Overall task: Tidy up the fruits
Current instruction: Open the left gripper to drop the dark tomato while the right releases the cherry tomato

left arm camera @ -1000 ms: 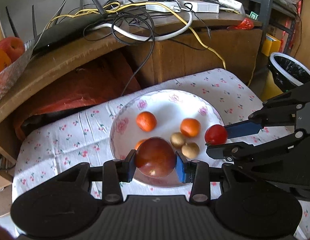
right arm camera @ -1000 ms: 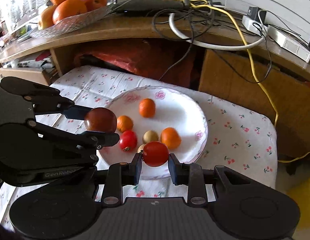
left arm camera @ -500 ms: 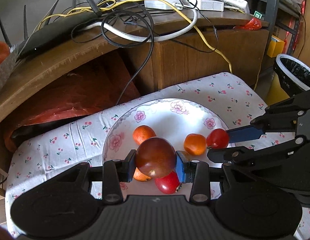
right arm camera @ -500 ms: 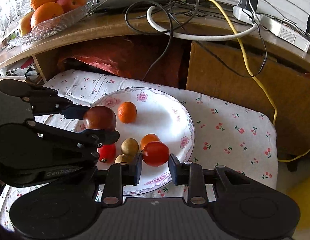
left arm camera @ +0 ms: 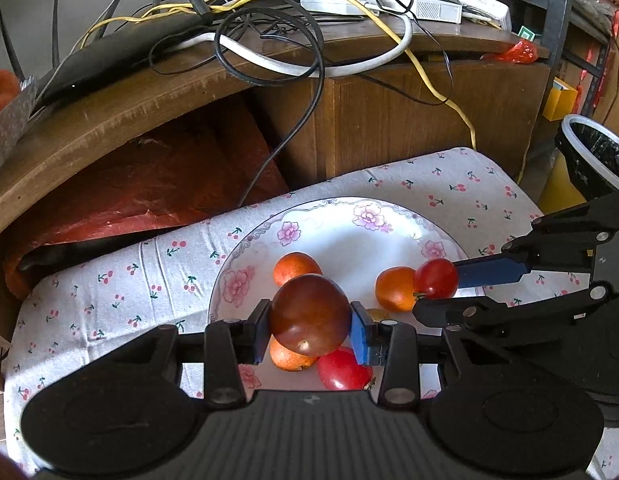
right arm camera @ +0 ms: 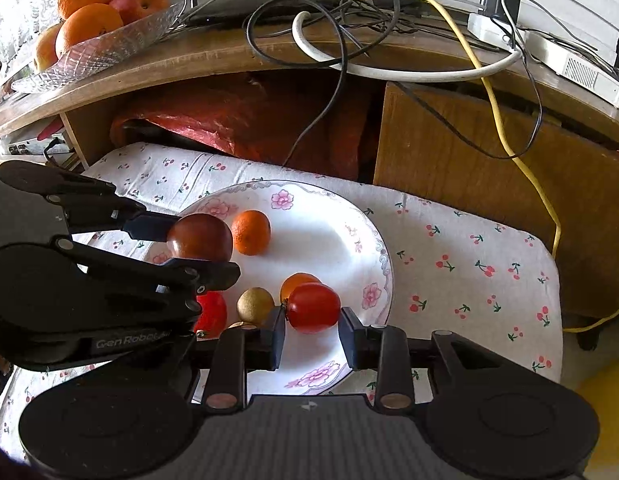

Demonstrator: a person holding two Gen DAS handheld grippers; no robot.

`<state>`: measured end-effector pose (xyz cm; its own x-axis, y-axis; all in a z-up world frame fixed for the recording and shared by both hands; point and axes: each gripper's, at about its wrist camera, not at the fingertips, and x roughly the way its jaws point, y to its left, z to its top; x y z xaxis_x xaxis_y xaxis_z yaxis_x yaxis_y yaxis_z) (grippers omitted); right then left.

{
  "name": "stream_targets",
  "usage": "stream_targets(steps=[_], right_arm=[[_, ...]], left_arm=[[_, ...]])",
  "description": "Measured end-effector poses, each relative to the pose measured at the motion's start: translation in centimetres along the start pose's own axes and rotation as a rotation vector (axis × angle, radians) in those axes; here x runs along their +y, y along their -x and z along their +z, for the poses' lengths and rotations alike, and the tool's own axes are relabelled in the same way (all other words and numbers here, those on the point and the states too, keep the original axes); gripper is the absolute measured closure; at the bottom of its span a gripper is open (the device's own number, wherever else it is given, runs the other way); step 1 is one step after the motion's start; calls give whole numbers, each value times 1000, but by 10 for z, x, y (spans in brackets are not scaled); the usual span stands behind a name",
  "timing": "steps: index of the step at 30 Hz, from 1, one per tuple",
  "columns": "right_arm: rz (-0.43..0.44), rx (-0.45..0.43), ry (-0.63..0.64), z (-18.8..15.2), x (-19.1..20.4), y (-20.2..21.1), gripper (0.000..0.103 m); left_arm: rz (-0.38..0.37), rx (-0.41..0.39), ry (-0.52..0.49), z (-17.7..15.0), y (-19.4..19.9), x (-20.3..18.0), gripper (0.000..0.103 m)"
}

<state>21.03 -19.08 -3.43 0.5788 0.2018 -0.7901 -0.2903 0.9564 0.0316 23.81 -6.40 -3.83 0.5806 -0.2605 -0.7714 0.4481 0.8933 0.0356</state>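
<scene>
The dark plum [left arm camera: 309, 314] in the left gripper [left arm camera: 310, 330] hid most of a small orange [left arm camera: 287, 358] beneath it, and covered the near side of another orange [left arm camera: 295, 267] farther back. On the plate [right arm camera: 365, 240], the red tomato [right arm camera: 211, 312] was half lost behind the left gripper's arm. A brown fruit [right arm camera: 240, 324] just near of the longan [right arm camera: 255, 305] showed only as a sliver, perhaps a second longan. The glass bowl [right arm camera: 109, 50] ran out past the left edge. The bin [left arm camera: 597, 156] was cut by the right edge.
</scene>
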Motion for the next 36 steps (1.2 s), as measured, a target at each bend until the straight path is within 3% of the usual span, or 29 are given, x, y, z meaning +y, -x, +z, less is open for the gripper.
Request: stream_targets(steps=[36], right_arm=[[-6, -12, -29, -3, -4, -1, 71]], left_arm=[[3, -15, 20, 4, -4, 2, 55]])
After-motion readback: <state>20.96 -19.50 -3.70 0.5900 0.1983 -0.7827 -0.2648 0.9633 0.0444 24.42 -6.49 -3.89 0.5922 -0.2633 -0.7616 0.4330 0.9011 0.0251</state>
